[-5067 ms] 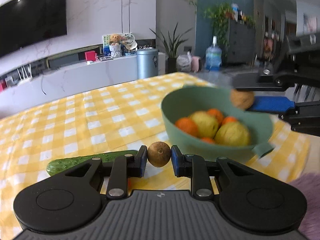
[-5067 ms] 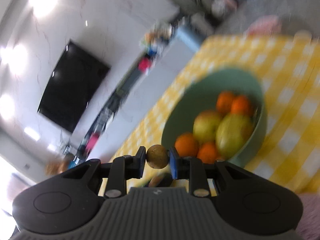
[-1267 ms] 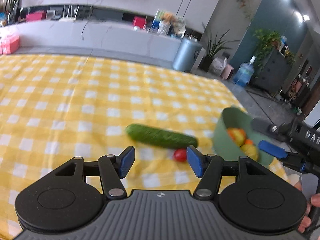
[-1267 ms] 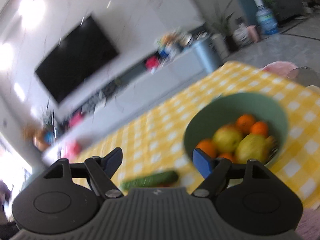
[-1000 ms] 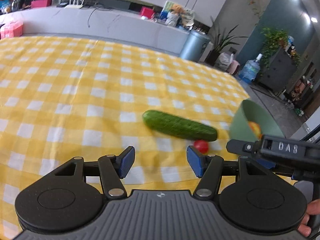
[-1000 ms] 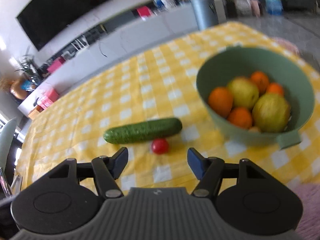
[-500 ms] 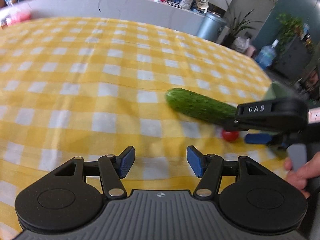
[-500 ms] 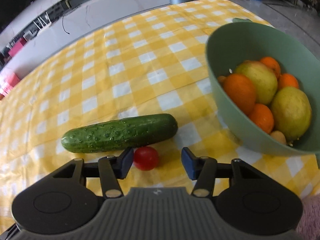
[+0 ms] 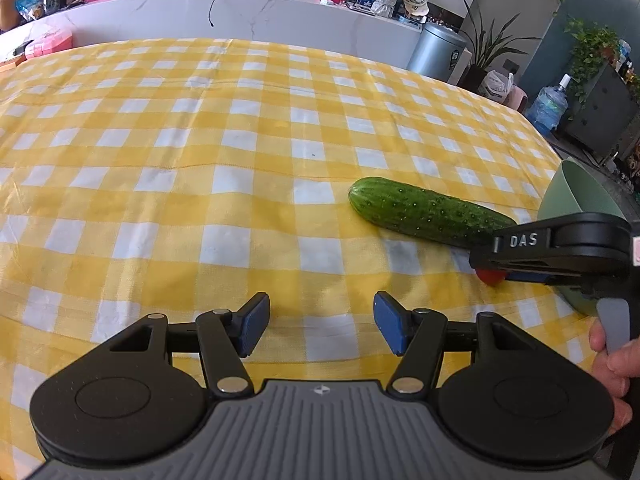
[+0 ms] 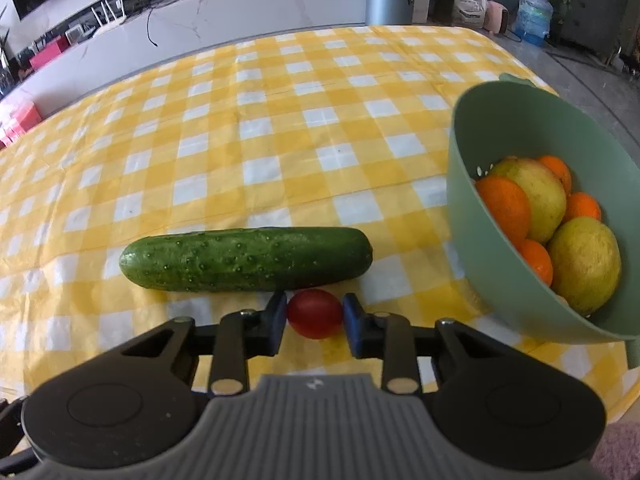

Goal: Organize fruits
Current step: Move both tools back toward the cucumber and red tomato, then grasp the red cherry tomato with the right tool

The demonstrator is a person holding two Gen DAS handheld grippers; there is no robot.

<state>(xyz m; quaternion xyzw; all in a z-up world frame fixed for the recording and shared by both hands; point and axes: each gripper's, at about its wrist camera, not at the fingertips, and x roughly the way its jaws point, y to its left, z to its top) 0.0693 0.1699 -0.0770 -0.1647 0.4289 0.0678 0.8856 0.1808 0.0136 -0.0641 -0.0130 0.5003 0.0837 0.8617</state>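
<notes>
right gripper [image 10: 315, 322] closing on cherry tomato [image 10: 315, 313] | cucumber [image 10: 246, 259] just behind | bowl [image 10: 472, 216] right

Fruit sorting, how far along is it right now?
Mostly done: oranges and yellow-green fruits already sit in the green bowl. In hand: the right gripper is closing its jaws around the cherry tomato on the tablecloth. Left: the tomato's move and the cucumber; the left gripper is open and empty.

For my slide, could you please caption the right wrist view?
Right gripper closing on a cherry tomato beside a cucumber, green bowl of citrus nearby.
</notes>
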